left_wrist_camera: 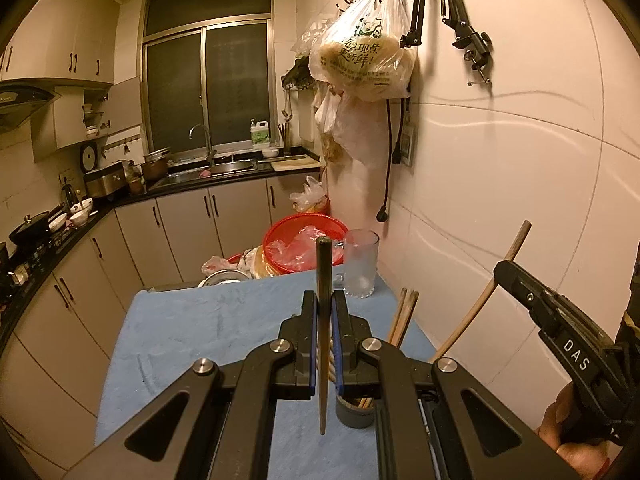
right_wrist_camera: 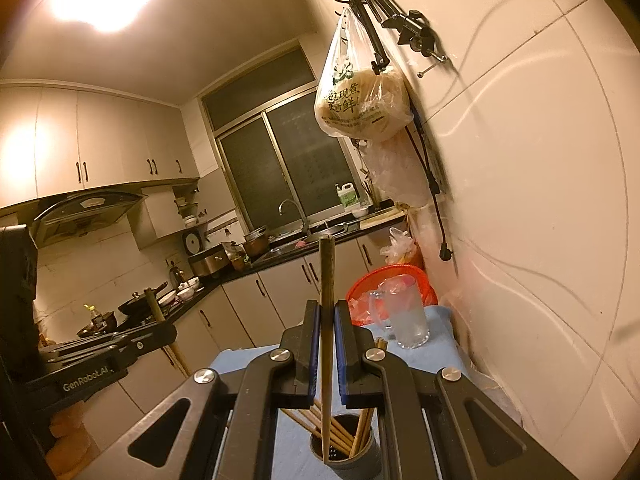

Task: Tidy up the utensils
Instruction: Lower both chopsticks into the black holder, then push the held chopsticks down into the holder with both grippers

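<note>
My left gripper (left_wrist_camera: 325, 300) is shut on a dark wooden chopstick (left_wrist_camera: 324, 276) that stands upright, its tip hanging over the blue cloth. Under it a grey holder (left_wrist_camera: 354, 414) with several chopsticks (left_wrist_camera: 404, 316) peeks out. At the right edge of the left wrist view, the right gripper (left_wrist_camera: 505, 270) pinches a pale chopstick (left_wrist_camera: 480, 304). In the right wrist view, my right gripper (right_wrist_camera: 327, 308) is shut on that chopstick (right_wrist_camera: 326, 280), its tip just above the grey holder (right_wrist_camera: 346, 454) full of chopsticks. The left gripper (right_wrist_camera: 160, 330) shows at left with its chopstick (right_wrist_camera: 154, 306).
A glass mug (left_wrist_camera: 360, 262) stands at the far right of the blue cloth (left_wrist_camera: 200, 332), close to the tiled wall. Behind it sit a red colander (left_wrist_camera: 304, 246) and a metal bowl (left_wrist_camera: 224, 278). Plastic bags (left_wrist_camera: 366, 60) hang above. Kitchen counters run along the left.
</note>
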